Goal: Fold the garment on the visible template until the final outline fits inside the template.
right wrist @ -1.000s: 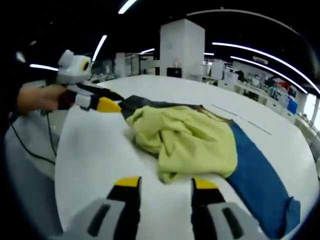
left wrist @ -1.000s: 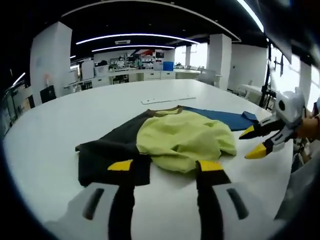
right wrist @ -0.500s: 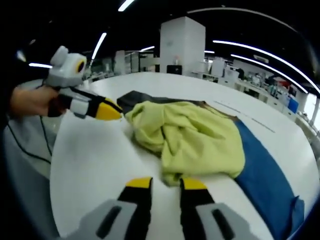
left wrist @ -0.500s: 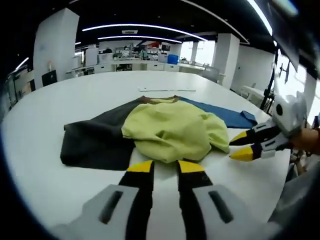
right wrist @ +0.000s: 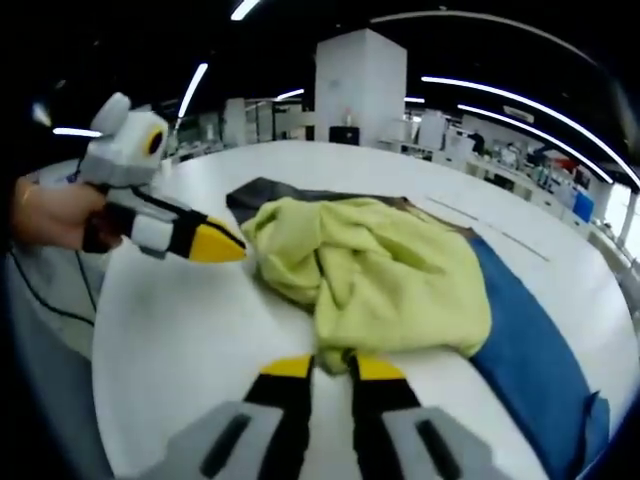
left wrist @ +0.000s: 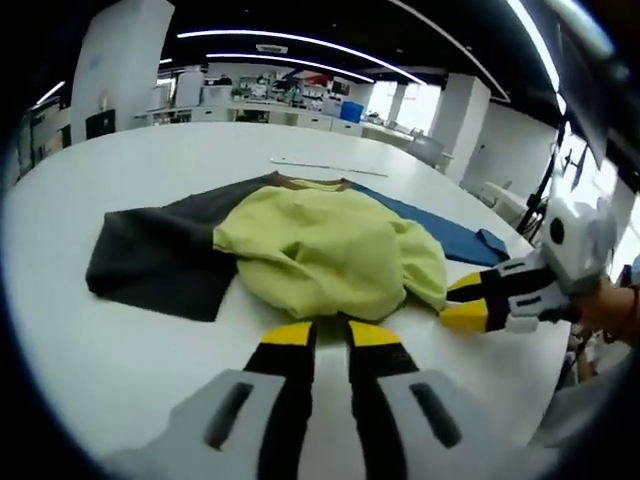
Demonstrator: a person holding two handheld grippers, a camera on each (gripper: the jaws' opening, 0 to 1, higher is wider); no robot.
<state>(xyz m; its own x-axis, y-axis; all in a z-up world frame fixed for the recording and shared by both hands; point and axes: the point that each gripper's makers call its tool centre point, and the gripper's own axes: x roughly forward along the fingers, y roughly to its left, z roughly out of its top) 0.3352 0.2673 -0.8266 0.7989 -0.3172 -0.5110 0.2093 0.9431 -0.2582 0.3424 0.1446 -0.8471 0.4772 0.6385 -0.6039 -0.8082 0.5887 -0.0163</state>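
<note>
A yellow-green garment (left wrist: 320, 250) (right wrist: 385, 275) lies bunched on a white table (left wrist: 120, 370). Flat under it spread a dark grey cloth panel (left wrist: 150, 265) and a blue panel (left wrist: 450, 235) (right wrist: 525, 345), with a brown neckband (left wrist: 305, 184) at the far edge. My left gripper (left wrist: 331, 334) has its jaws drawn close on the garment's near hem; the right gripper view shows it (right wrist: 222, 243) at the garment's left edge, held by a hand. My right gripper (right wrist: 334, 367) is pinched on another edge of the garment; its yellow tips (left wrist: 462, 301) touch the garment's right corner.
A thin pale strip (left wrist: 315, 168) lies on the table beyond the cloth. The table's rounded edge (right wrist: 105, 340) runs close to both grippers. A person's hand (right wrist: 45, 215) and a cable (right wrist: 55, 300) hang off that edge. Counters and pillars stand far behind.
Both pairs of jaws have narrowed from wide apart to nearly together. Each gripper has moved in to the garment's edge, the left at one side, the right at the other.
</note>
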